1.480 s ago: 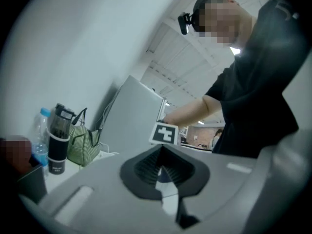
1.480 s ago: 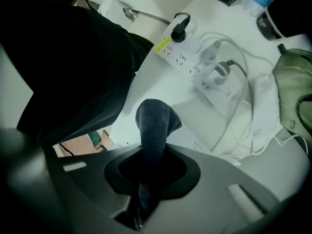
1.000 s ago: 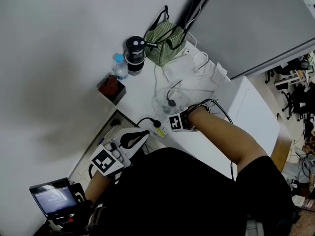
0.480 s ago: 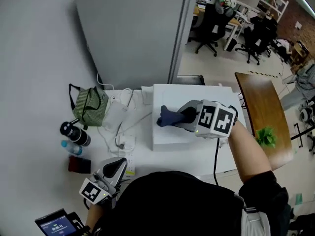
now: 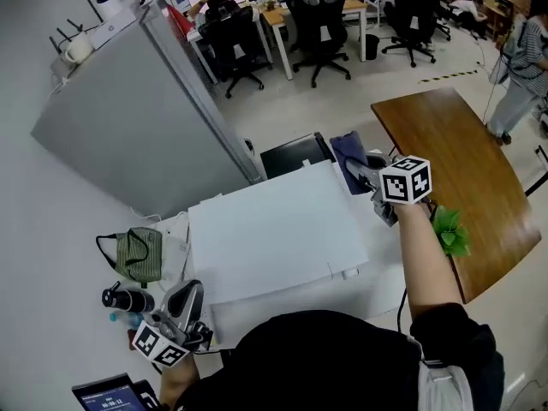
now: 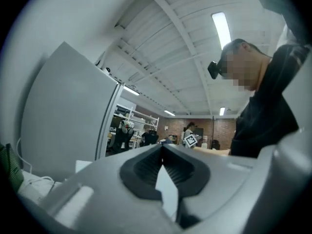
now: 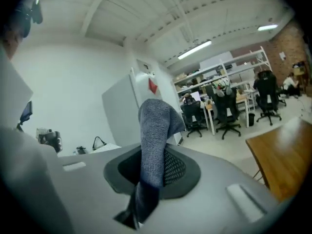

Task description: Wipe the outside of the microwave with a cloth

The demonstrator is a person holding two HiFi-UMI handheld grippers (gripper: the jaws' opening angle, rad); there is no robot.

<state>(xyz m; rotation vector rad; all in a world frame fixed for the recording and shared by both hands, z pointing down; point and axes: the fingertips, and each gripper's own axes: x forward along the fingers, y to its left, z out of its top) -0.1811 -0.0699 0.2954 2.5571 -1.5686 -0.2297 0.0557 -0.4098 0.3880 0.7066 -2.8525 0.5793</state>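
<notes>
The white microwave fills the middle of the head view, its flat top facing up. My right gripper is at its far right corner, shut on a dark blue cloth that hangs against the microwave's right side. In the right gripper view the cloth stands up from between the pads of my right gripper. My left gripper rests low at the left, apart from the microwave, jaws shut and empty. Its pads meet in the left gripper view.
A green striped bag and a black bottle sit left of the microwave. A grey fridge stands behind. A wooden table with a green plant lies to the right. Office chairs stand beyond.
The head view swung right, from the table's left end to the microwave. My right gripper carried the cloth from the microwave's top to its far right corner. The left gripper stayed low.
</notes>
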